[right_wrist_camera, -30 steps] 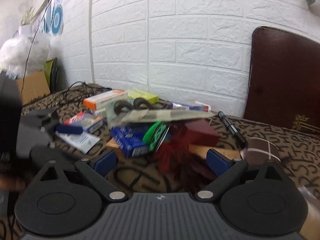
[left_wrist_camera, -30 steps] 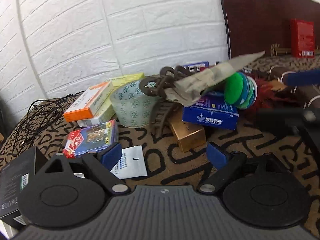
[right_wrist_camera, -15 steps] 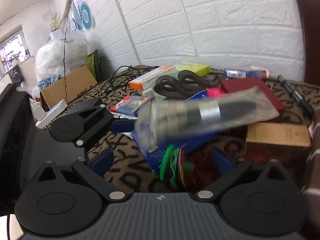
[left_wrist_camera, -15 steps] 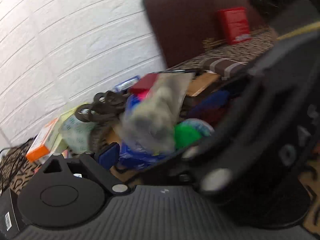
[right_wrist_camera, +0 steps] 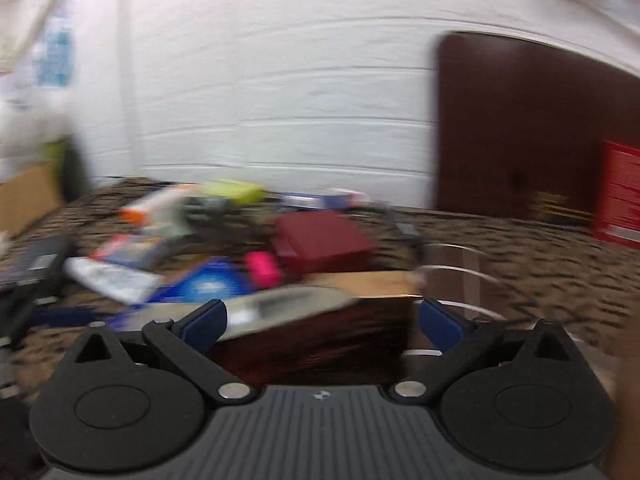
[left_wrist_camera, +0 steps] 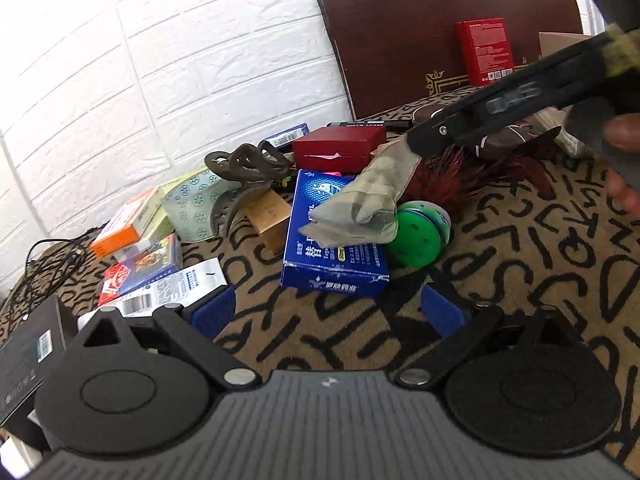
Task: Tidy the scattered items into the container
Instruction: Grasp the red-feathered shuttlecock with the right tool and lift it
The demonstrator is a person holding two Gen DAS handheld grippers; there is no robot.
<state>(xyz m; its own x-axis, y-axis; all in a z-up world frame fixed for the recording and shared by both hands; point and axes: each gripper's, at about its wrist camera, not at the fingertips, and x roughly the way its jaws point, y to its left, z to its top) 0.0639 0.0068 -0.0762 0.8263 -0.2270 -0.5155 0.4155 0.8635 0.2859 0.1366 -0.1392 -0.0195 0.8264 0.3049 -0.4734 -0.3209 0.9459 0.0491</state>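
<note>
Scattered items lie on a patterned cloth: a blue medicine box (left_wrist_camera: pixel 334 236), a green ball (left_wrist_camera: pixel 420 234), a dark red box (left_wrist_camera: pixel 338 148), a brown hair claw (left_wrist_camera: pixel 244 168), a gold box (left_wrist_camera: pixel 270 216), an orange-and-white box (left_wrist_camera: pixel 128 222) and a card pack (left_wrist_camera: pixel 140 268). A clear plastic pouch (left_wrist_camera: pixel 360 200) lies tilted over the blue box. My left gripper (left_wrist_camera: pixel 328 312) is open and empty, in front of the blue box. My right gripper (right_wrist_camera: pixel 322 318) is open; its view is blurred, with the pouch (right_wrist_camera: pixel 280 312) low between the fingers. The right gripper's arm (left_wrist_camera: pixel 500 100) reaches in above the pouch.
A dark brown board (left_wrist_camera: pixel 440 40) leans on the white brick wall, with a red box (left_wrist_camera: pixel 486 52) beside it. A black box (left_wrist_camera: pixel 28 356) sits at the left edge, black cables (left_wrist_camera: pixel 48 260) behind it. A red feathery item (left_wrist_camera: pixel 448 172) and a striped brown roll (left_wrist_camera: pixel 504 140) lie at the right.
The right gripper has pulled back and swung right, its view now blurred. The pouch has dropped lower, across the blue box. The left gripper's view is no longer blocked by the right gripper.
</note>
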